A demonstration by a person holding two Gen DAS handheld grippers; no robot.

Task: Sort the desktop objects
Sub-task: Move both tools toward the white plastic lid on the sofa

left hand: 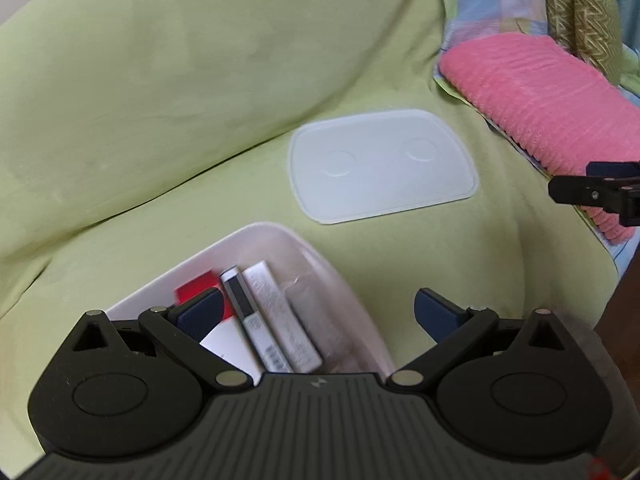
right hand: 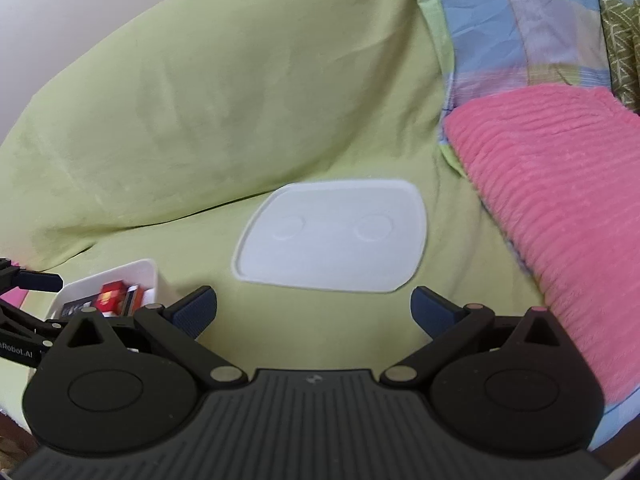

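Note:
A white plastic box (left hand: pixel 256 236) rests on a green sheet, just ahead of my left gripper (left hand: pixel 320 314), which is open and holds nothing. Inside lie several small packs: a red one (left hand: pixel 196 286), a grey-and-white tube box (left hand: pixel 244 304) and a white carton (left hand: pixel 276 308). The box's flat white lid (left hand: pixel 382 164) lies apart on the sheet beyond it. In the right wrist view the lid (right hand: pixel 332 236) lies just past my right gripper (right hand: pixel 314 310), open and empty. The box (right hand: pixel 112 276) shows at lower left there, with the left gripper's fingers (right hand: pixel 36 280) beside it.
A pink ribbed towel (left hand: pixel 540 92) (right hand: pixel 560 200) lies at the right on a pastel patchwork cloth (right hand: pixel 520 20). Two olive patterned cushions (left hand: pixel 584 20) stand behind it. The green sheet (left hand: pixel 160 100) rises in a fold at the back left.

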